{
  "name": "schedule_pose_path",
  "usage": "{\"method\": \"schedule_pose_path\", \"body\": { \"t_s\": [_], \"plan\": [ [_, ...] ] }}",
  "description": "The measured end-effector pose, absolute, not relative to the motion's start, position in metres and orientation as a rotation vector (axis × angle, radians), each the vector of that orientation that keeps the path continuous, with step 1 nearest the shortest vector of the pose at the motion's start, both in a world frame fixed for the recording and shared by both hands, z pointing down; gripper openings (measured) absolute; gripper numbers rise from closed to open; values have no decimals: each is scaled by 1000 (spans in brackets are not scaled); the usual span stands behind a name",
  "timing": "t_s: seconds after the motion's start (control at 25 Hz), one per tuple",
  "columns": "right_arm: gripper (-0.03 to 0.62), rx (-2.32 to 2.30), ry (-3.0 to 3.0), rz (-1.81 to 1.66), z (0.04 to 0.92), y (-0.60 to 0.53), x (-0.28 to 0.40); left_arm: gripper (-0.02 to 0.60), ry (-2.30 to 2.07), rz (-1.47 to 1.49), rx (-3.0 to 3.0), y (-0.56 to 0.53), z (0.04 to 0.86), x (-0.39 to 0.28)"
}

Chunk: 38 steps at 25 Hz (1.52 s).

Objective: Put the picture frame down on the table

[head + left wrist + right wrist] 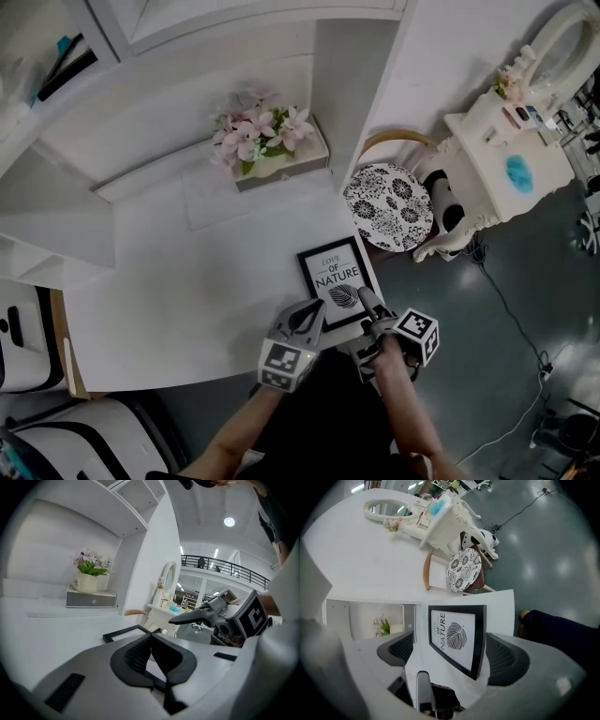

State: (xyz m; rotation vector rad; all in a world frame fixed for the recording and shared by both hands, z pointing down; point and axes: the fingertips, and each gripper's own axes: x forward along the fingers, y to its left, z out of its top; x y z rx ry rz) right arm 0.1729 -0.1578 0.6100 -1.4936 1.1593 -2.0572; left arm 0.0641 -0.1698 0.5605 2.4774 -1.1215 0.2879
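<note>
The black picture frame [336, 278] with a leaf print and the word NATURE lies flat on the white table [187, 281], near its front right corner. My right gripper [368, 302] hovers open over the frame's near right corner. In the right gripper view the frame [457, 637] shows between the wide-apart jaws of my right gripper [450, 652], not clamped. My left gripper [311, 317] is shut on nothing beside the frame's near left corner. Its pads [140, 656] meet in front of the frame's edge [123, 631].
A flower pot on a grey box [270, 145] stands at the back against the white shelf unit. Off the table's right edge are a chair with a patterned cushion [387, 206], a spotted dog figure [448, 214] and a white vanity [506, 159]. The table edge runs just below the grippers.
</note>
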Motion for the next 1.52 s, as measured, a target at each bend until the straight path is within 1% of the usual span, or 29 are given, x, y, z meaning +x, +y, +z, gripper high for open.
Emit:
{"method": "schedule_pose_path", "body": {
  "t_s": [0.36,0.68,1.12,1.52],
  "plan": [
    [469,-1430,1260,-1973,582,-152,180,12,-1071,319,2501,-165,547,73],
    [469,-1466,1486,-1772,540,-162,192,12,-1001,300,2532,-166,527,89],
    [468,-1580,1701,-1385,479,-184,230,12,-978,203,2624,-189,476,96],
    [468,-1735,1964,-927,397,-192,230,12,-978,68,2723,-203,404,101]
  ]
}}
